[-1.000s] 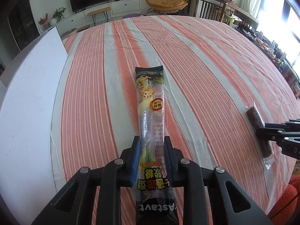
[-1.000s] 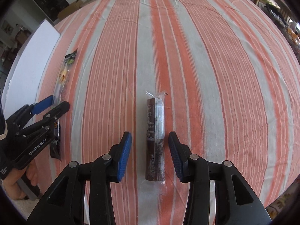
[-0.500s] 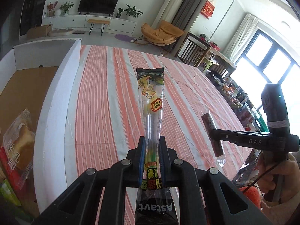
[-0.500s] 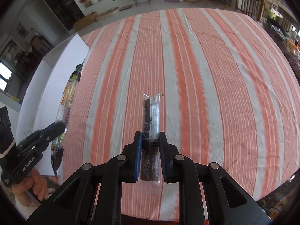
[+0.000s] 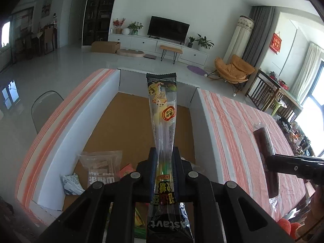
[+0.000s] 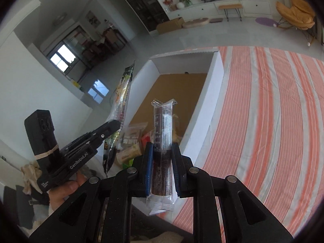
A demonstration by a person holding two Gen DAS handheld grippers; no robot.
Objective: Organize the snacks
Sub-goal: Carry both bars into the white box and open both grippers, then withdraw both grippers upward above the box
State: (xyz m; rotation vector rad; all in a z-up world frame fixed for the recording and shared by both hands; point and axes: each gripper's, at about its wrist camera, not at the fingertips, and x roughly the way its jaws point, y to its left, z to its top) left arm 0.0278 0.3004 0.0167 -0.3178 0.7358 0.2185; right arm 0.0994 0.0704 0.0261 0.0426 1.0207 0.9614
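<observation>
My left gripper [image 5: 163, 158] is shut on a long clear candy packet [image 5: 163, 109] with a cartoon print and black ends; the packet sticks out over a white box [image 5: 204, 121] with a brown floor. My right gripper [image 6: 161, 154] is shut on a dark brown snack bar [image 6: 163, 125] in clear wrap, held in the air near the box's right wall [image 6: 204, 109]. The right wrist view also shows the left gripper [image 6: 113, 126] with the candy packet [image 6: 122, 93] at left. In the left wrist view, the snack bar [image 5: 265, 141] and right gripper [image 5: 271, 160] appear at right.
Several snack packs [image 5: 101, 168] lie at the near end of the box. The table wears an orange and white striped cloth [image 6: 273, 121]. A grey chair [image 5: 45, 109] stands left of the table. A hand [image 6: 64, 190] holds the left gripper.
Both grippers closed on their snacks, lifted them off the cloth and carried them left and up; the box interior has come into view below the left one.
</observation>
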